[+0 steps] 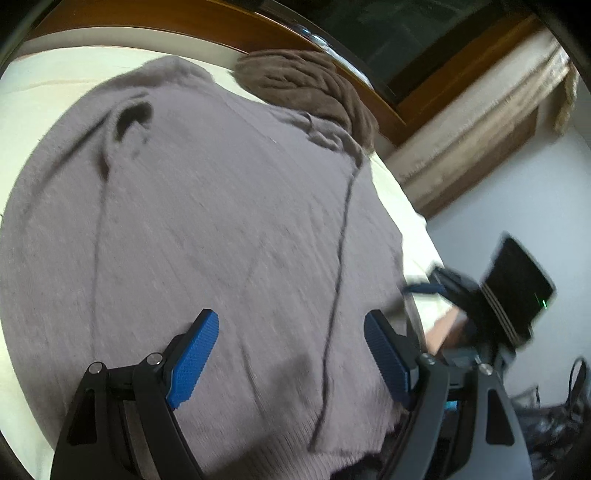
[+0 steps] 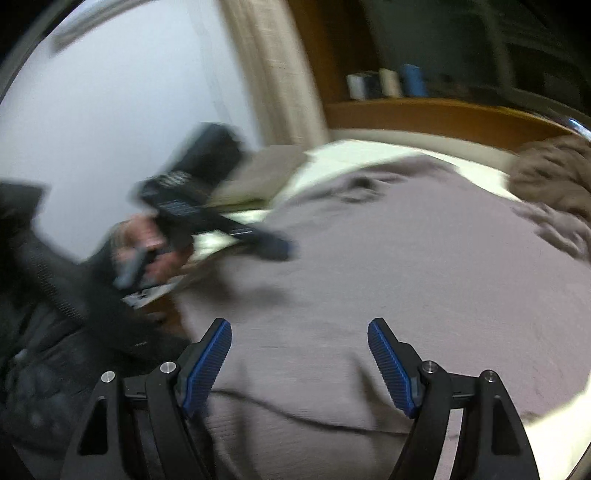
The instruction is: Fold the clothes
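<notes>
Left gripper (image 1: 291, 354): jaws spread wide, nothing between the blue pads (image 1: 194, 360), poised over the near part of the sweater (image 1: 207, 221). Right gripper (image 2: 299, 365): jaws likewise wide and empty, above the sweater (image 2: 406, 258) near its hem. Each gripper visible in the other's view, blurred: right one (image 1: 424, 288) at the sweater's right edge, held by a hand (image 1: 447, 325); left one (image 2: 275, 247) reaching in over the sweater's left side, held by a hand (image 2: 144, 247) from a dark sleeve (image 2: 55, 258).

Sweater: grey-mauve knit, spread flat on a cream bed (image 1: 48, 85), neck opening (image 1: 133, 114) toward the far side, long creases running toward the hem. Brown garment (image 1: 306, 81): bunched at the far edge of the bed, touching the sweater's far corner. Folded cloth (image 2: 258, 173): on the bed beside the sweater's left side. Wooden headboard (image 1: 184, 18) behind the bed; beige curtain (image 2: 273, 74) and white wall (image 2: 129, 92) beyond.
</notes>
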`<state>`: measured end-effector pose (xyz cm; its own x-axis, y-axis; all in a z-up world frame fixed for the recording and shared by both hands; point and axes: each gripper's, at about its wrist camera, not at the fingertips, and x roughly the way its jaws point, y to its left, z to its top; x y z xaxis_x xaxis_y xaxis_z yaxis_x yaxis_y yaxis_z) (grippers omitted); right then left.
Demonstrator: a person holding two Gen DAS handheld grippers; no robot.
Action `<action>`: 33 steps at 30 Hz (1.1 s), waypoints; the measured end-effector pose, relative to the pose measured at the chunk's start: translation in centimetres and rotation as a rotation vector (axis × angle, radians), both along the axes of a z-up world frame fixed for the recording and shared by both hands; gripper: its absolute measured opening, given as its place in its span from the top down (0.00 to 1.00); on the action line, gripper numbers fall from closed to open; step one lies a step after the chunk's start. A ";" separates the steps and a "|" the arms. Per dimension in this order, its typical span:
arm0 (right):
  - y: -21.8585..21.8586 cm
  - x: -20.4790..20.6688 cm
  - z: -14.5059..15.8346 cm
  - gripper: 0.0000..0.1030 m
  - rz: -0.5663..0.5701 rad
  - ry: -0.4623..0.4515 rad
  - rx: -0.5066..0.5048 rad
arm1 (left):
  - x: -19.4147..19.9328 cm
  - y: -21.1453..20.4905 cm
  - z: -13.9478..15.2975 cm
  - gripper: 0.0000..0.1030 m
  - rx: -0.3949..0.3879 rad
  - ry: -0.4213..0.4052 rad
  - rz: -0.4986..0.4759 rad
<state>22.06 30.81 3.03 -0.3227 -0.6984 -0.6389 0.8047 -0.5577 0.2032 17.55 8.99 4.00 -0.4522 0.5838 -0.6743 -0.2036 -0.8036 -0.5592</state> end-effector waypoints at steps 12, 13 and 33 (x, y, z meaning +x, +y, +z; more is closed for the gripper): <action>-0.7 -3.7 -2.5 0.24 -0.198 0.000 0.107 | 3.7 6.8 -1.4 0.18 -0.102 0.036 -0.252; -0.7 -3.8 -2.7 0.24 -0.205 -0.005 0.106 | 3.8 7.2 -1.6 0.18 -0.105 0.028 -0.265; 0.8 -3.6 -3.3 0.24 -0.228 -0.011 0.011 | 3.3 6.3 -2.6 0.82 -0.084 -0.087 -0.198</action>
